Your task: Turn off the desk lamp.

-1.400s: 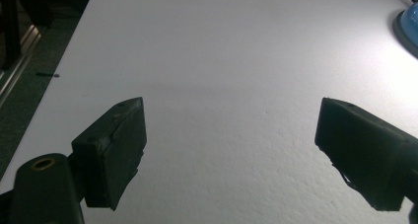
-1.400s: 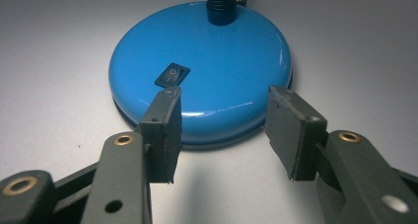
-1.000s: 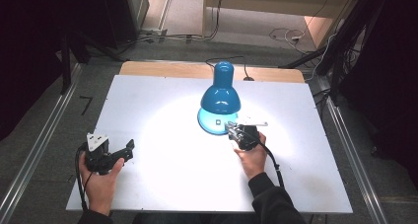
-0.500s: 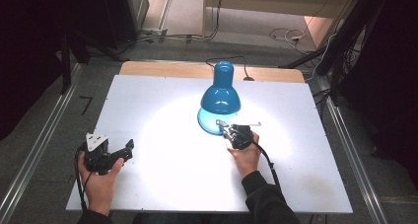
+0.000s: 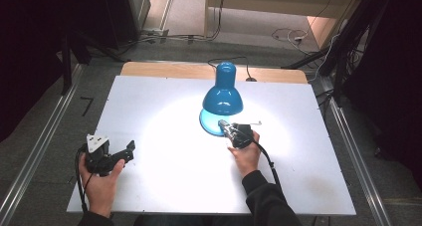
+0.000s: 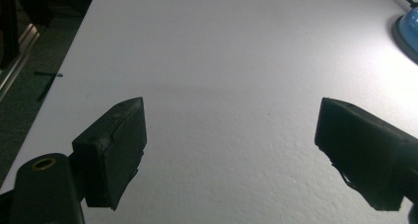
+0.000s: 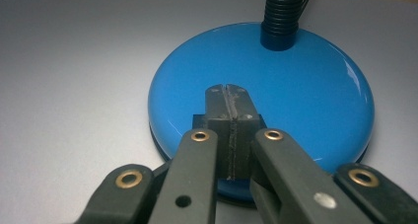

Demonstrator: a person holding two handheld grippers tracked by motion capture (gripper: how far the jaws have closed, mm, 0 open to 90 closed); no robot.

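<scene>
A blue desk lamp point(image 5: 222, 96) stands lit at the back middle of the white table point(image 5: 164, 186), throwing a bright pool of light. Its round blue base point(image 7: 305, 91) carries a black ribbed neck point(image 7: 280, 12). My right gripper point(image 5: 223, 125) is shut with nothing between the jaws. Its joined tips point(image 7: 227, 92) lie over a small black switch point(image 7: 198, 120) on the near side of the base; whether they press on it I cannot tell. My left gripper point(image 5: 127, 153) is held near the table's front left, open and empty point(image 6: 231, 120), with the lamp base point(image 6: 406, 29) far off to its right.
The lamp's black cable point(image 5: 234, 60) runs off the table's back edge. Metal rails point(image 5: 35, 151) flank both sides of the table. A cable point(image 5: 266, 159) trails from the right gripper along the person's dark sleeve point(image 5: 266, 201).
The right gripper has shifted a little left, bringing its tips onto the lamp's base. The left hand has not moved.
</scene>
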